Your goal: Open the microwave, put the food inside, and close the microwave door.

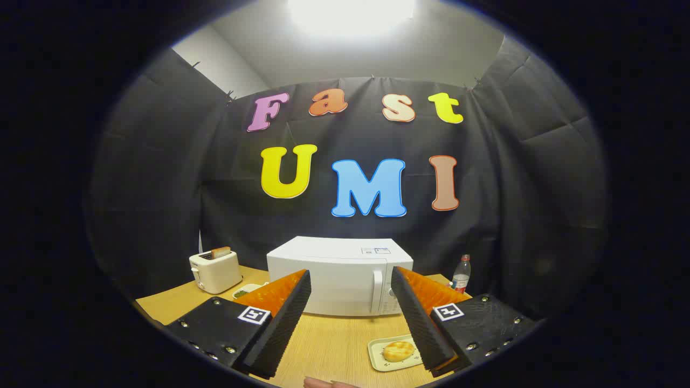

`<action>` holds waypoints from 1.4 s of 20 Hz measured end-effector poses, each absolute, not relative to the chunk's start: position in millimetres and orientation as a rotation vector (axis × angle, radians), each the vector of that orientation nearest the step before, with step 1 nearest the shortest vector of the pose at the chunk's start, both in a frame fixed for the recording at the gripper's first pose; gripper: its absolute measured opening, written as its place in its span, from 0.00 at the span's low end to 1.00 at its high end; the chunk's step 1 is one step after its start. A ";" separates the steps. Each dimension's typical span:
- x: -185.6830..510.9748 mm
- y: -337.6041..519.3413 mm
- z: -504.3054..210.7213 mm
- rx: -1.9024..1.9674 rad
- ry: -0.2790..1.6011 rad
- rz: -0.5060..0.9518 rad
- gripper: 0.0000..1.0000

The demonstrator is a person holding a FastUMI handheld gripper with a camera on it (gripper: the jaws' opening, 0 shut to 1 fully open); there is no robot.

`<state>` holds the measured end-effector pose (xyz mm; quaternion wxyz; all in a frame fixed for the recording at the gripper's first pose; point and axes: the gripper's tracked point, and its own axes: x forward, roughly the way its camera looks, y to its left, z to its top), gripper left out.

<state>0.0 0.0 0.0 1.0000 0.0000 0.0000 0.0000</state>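
1. The gripper (350, 280) is held wide apart, with nothing between its fingers; bare table (329, 345) is seen in the gap.
2. The microwave (337, 277) stands beyond the fingertips, on the far side of the table. Its door is shut. Its front is turned toward the gripper, and its long axis runs crosswise to the fingers. The lower corners of its front are hidden behind the two fingers.
3. The handle (378, 291) is upright, near the right finger; the control panel beside it is partly covered and too small to make out.
4. The food, a golden bun (399, 351), lies on a pale tray (377, 358) just inside the right finger, which cuts off the tray's right side.
5. A toaster (215, 270) with a slice standing in it is seen beyond the left finger.
6. A bottle (461, 274) stands beyond the right finger; a small dish (245, 291) is half hidden by the left finger.
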 end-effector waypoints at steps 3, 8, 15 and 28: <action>1.2 8.5 -1.4 0.004 0.005 0.024 0.94; 0.9 8.8 0.0 0.003 -0.002 0.019 0.94; 0.9 9.3 2.3 0.009 -0.011 0.016 0.94; 6.3 6.9 -6.5 -0.002 0.007 0.025 0.94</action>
